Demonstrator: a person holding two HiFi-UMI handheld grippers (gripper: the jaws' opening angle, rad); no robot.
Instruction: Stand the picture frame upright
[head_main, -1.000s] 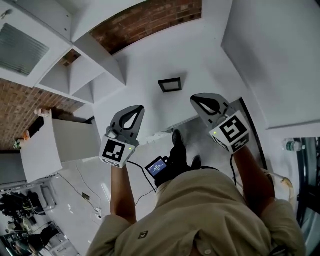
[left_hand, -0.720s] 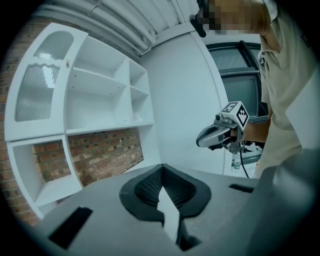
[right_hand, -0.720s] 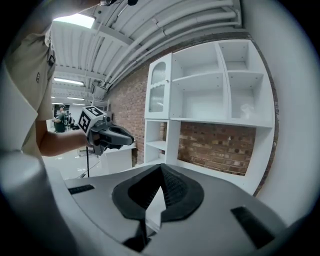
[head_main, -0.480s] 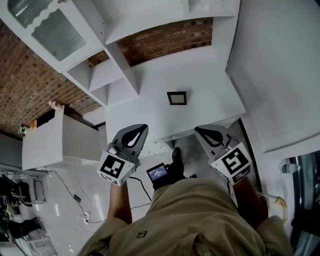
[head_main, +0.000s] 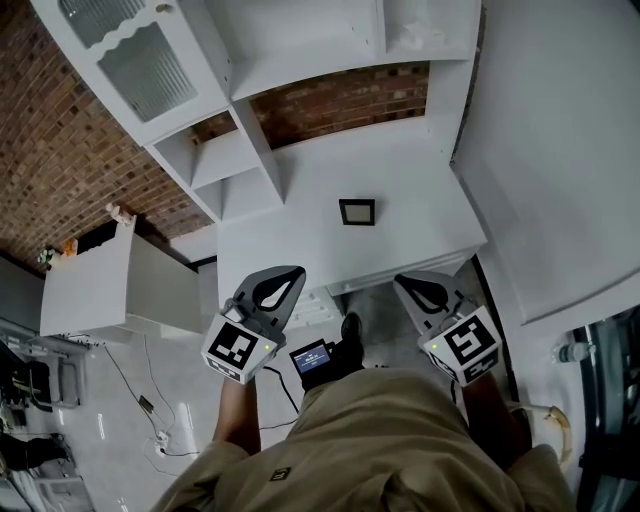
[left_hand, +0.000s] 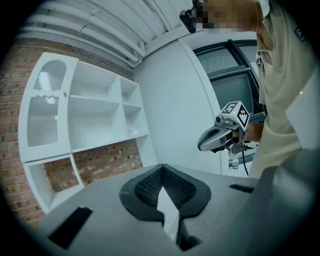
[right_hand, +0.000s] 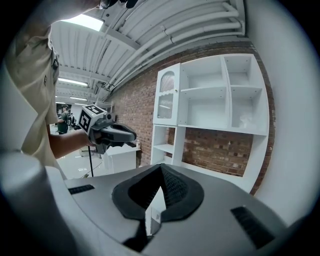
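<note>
Two grippers held ahead of the torso, side by side, well apart.

Nearest: beige shirt (head_main: 390, 440), forearms out from under it. Just past the shirt edge, small screen device (head_main: 311, 357) with lit display, black shoe (head_main: 351, 329) touching it on the far side. Pale floor underneath.

Left gripper (head_main: 293, 274): jaws pressed together, nothing pinched, tip over the near edge of the white desktop (head_main: 290, 235). Confirmed in left gripper view, pads touching, only shelving and wall beyond.

Right gripper (head_main: 408, 286): same state, jaws pressed together, empty. Tip also at the near desktop edge.

Picture frame (head_main: 357, 212): dark, small, lying flat on the desktop, not upright. Ahead of both grippers, roughly between their lines, touching neither.

Left of the desk: separate white cabinet (head_main: 100, 290), cables (head_main: 145, 385) on the floor near it.

Behind the frame: exposed brick panel (head_main: 340, 105) at the back of the desk recess. Above and left: white shelf unit (head_main: 240, 160), open compartments, ribbed glass door (head_main: 145, 70) at the far end. Brick wall (head_main: 50, 170) furthest back.
</note>
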